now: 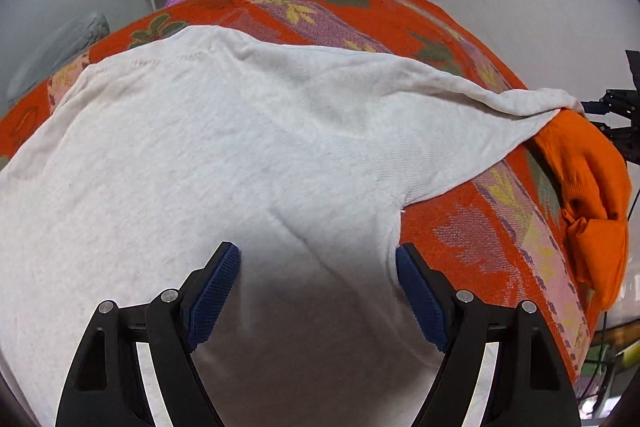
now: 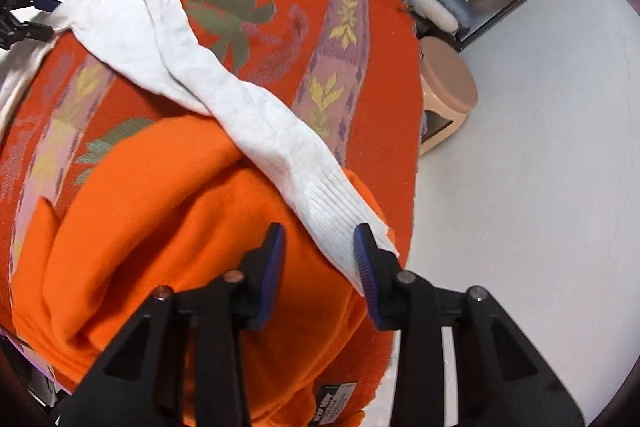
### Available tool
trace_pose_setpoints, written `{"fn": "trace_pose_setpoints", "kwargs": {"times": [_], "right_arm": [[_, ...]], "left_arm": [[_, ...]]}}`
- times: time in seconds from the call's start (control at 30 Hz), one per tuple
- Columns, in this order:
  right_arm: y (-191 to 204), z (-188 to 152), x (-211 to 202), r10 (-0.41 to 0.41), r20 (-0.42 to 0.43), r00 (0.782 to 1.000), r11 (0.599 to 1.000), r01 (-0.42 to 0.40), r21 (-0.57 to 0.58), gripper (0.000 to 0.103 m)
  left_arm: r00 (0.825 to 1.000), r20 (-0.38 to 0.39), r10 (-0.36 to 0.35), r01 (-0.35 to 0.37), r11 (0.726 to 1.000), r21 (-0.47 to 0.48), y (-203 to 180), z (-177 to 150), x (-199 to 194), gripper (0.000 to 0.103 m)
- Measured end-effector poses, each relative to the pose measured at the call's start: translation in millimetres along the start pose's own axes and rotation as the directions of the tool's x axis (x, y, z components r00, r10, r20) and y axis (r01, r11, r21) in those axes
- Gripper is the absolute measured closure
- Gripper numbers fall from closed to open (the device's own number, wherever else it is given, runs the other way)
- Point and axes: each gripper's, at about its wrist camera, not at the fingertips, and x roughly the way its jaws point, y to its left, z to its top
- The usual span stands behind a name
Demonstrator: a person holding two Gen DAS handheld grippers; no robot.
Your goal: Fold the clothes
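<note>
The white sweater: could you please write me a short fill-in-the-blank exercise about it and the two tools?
1. One sleeve of the white sweater lies across a folded ___ garment.
2. The ribbed ___ of that sleeve lies between the fingers of the right tool.
3. The left tool hovers over the body of the white sweater with its jaws ___.
Missing words: orange; cuff; open.
</note>
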Motion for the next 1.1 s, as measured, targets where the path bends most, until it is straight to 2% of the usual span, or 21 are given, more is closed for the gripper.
{"fn": "trace_pose_setpoints", "kwargs": {"times": [0.03,0.13,0.23,0.27,0.3,0.33,0.4,0.47,0.5,0.57,0.6,0.7,0.77,0.83,0.87,0.93,1.0,1.1], "right_arm": [[1.0,2.7,6.1,-0.024,-0.021,0.999,1.0,0.024,-0.004,0.099],[-3.9,0.3,-3.1,0.022,-0.012,1.0,0.998,-0.022,0.057,0.099],[-22.0,-1.5,-30.7,0.109,0.074,0.991,0.975,-0.121,0.187,0.099],[-29.6,-1.6,-43.2,0.154,0.128,0.98,0.951,-0.182,0.248,0.099],[-36.7,-2.9,-58.3,0.214,0.195,0.957,0.914,-0.267,0.306,0.099],[-38.8,-1.7,-71.0,0.253,0.256,0.933,0.879,-0.332,0.341,0.099],[-31.4,2.1,-101.9,0.347,0.368,0.863,0.802,-0.476,0.36,0.099],[-10.1,11.1,-128.5,0.416,0.428,0.803,0.742,-0.571,0.351,0.099],[1.2,15.2,-139.6,0.452,0.453,0.768,0.699,-0.621,0.355,0.099],[30.7,34.0,-154.2,0.529,0.495,0.689,0.609,-0.715,0.344,0.099],[47.9,46.7,-160.3,0.563,0.512,0.648,0.563,-0.755,0.337,0.099],[104.3,90.3,-185.3,0.642,0.591,0.488,0.436,-0.867,0.242,0.099],[139.5,129.5,-200.1,0.671,0.628,0.394,0.376,-0.911,0.17,0.099],[171.7,172.7,-210.8,0.703,0.636,0.318,0.324,-0.939,0.111,0.099],[190.1,196.5,-215.5,0.721,0.629,0.291,0.308,-0.947,0.086,0.099],[226.9,239.2,-221.9,0.755,0.604,0.253,0.283,-0.958,0.047,0.099],[262.9,279.3,-226.4,0.786,0.576,0.224,0.262,-0.965,0.017,0.099],[317.4,330.4,-231.0,0.815,0.532,0.231,0.289,-0.957,-0.027,0.099]], "left_arm": [[1.0,0.003,-0.006,0.006,1.0,-0.006,0.7,-1.2,-2.1,0.022],[0.998,0.029,-0.057,0.058,0.998,-0.027,0.9,-2.2,-13.7,0.022],[0.985,0.087,-0.15,0.154,0.987,-0.051,3.0,-2.0,-32.7,0.022],[0.984,0.097,-0.152,0.157,0.986,-0.055,3.2,-1.9,-37.2,0.022],[0.984,0.1,-0.148,0.155,0.986,-0.058,4.2,-2.7,-40.3,0.022],[0.985,0.097,-0.141,0.147,0.987,-0.062,6.0,-4.3,-42.1,0.022],[0.986,0.084,-0.145,0.152,0.985,-0.086,14.6,-10.3,-44.4,0.022],[0.985,0.071,-0.16,0.168,0.978,-0.122,28.1,-17.8,-45.8,0.022],[0.983,0.07,-0.168,0.176,0.974,-0.14,35.3,-22.4,-48.2,0.022],[0.981,0.078,-0.178,0.189,0.967,-0.174,50.7,-33.9,-57.0,0.022],[0.98,0.085,-0.18,0.193,0.963,-0.19,59.4,-40.6,-62.8,0.022],[0.977,0.102,-0.185,0.204,0.951,-0.233,84.7,-62.5,-81.4,0.022],[0.976,0.116,-0.185,0.21,0.943,-0.257,103.2,-77.1,-95.3,0.022],[0.975,0.14,-0.174,0.208,0.937,-0.282,124.2,-93.7,-112.4,0.022],[0.974,0.153,-0.168,0.208,0.931,-0.299,136.0,-102.8,-121.4,0.022],[0.971,0.178,-0.16,0.213,0.916,-0.34,161.5,-119.8,-137.9,0.022],[0.97,0.2,-0.141,0.209,0.902,-0.378,186.1,-136.0,-152.0,0.022],[0.966,0.236,-0.105,0.202,0.876,-0.438,221.8,-160.2,-170.9,0.022]]}}
